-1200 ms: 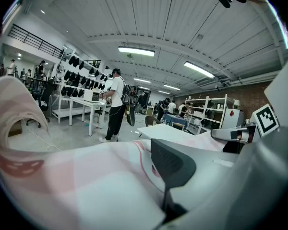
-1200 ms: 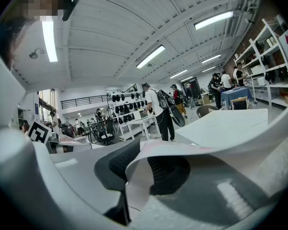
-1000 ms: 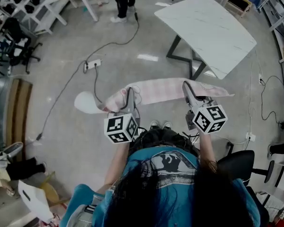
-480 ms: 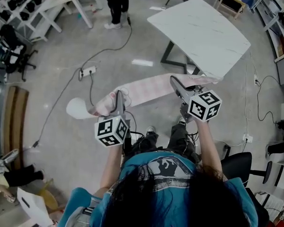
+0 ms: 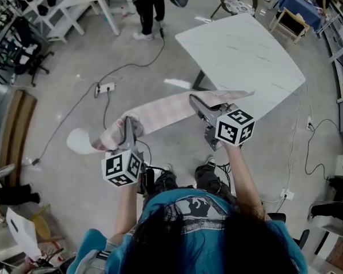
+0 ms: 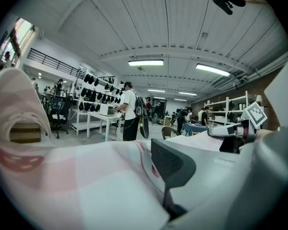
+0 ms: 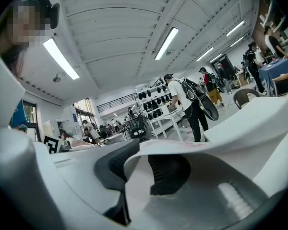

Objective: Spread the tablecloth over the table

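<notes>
Tablecloth (image 5: 166, 110), a pink-and-white checked one, hangs in the air as a long narrow band stretched between the two grippers. It is over the floor (image 5: 74, 56) and just short of the near corner of the white worktop (image 5: 246, 44). None of it lies on the worktop yet, so by my reading the spreading itself has not begun.

The left gripper (image 5: 129, 125) is closed narrow on the fabric near one end, and its own view shows the cloth (image 6: 86, 176) bunched against the dark pad. A pale loose tail droops beyond it. The right gripper (image 5: 195, 101) is likewise pinched on the other end, and in its view a thin edge of cloth (image 7: 206, 150) runs between the two pads. The tip past it reaches toward the worktop's edge.

The fabric looks light, thin and wholly limp. It sags and curls wherever it is not pulled taut, and it seems to be gathered or folded along its length rather than opened out. It should carry easily but will not hold any shape. A shallow pinch on a single layer could slip. The best hold is probably deep on the hem near the corners, with the two grips kept well apart.
</notes>
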Tool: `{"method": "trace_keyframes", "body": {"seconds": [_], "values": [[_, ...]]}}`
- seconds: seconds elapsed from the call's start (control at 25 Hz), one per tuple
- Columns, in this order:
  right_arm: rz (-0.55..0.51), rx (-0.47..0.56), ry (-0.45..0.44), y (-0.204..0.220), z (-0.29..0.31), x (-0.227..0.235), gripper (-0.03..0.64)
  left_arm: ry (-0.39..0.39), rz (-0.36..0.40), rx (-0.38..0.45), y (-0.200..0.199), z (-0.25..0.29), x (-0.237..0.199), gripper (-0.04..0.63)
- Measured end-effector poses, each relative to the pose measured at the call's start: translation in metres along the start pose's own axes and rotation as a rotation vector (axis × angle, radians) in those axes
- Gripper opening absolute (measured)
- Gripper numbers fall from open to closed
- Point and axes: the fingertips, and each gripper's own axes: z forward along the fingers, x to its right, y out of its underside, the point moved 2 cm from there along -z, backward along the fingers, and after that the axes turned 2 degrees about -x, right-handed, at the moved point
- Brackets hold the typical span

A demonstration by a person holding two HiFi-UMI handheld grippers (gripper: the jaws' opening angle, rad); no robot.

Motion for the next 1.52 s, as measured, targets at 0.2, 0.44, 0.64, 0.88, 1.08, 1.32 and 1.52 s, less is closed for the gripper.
{"method": "trace_keyframes", "body": {"seconds": [0.2, 0.44, 0.64, 0.88, 1.08, 1.32, 1.52], "values": [[0.023, -0.056, -0.139, -0.011, -0.016, 0.034, 0.063, -0.116, 0.003, 0.023, -0.001, 0.006, 0.040, 0.083], [0.037, -0.089, -0.279, -0.021, -0.019, 0.054, 0.061, -0.242, 0.008, 0.034, -0.007, 0.010, 0.063, 0.080], [0.045, -0.110, -0.369, -0.034, -0.005, 0.057, 0.061, -0.308, 0.012, 0.027, -0.019, 0.007, 0.065, 0.080], [0.017, -0.155, -0.430, -0.043, 0.024, 0.063, 0.061, -0.366, 0.011, 0.032, -0.026, 0.013, 0.057, 0.080], [0.007, -0.188, -0.470, -0.061, 0.059, 0.072, 0.061, -0.406, 0.001, 0.054, -0.038, 0.035, 0.041, 0.079], [0.019, -0.218, -0.511, -0.094, 0.120, 0.095, 0.058, -0.448, -0.007, 0.102, -0.060, 0.085, 0.012, 0.078], [0.050, -0.235, -0.577, -0.125, 0.186, 0.114, 0.057, -0.504, 0.013, 0.173, -0.090, 0.130, -0.019, 0.078]]}}
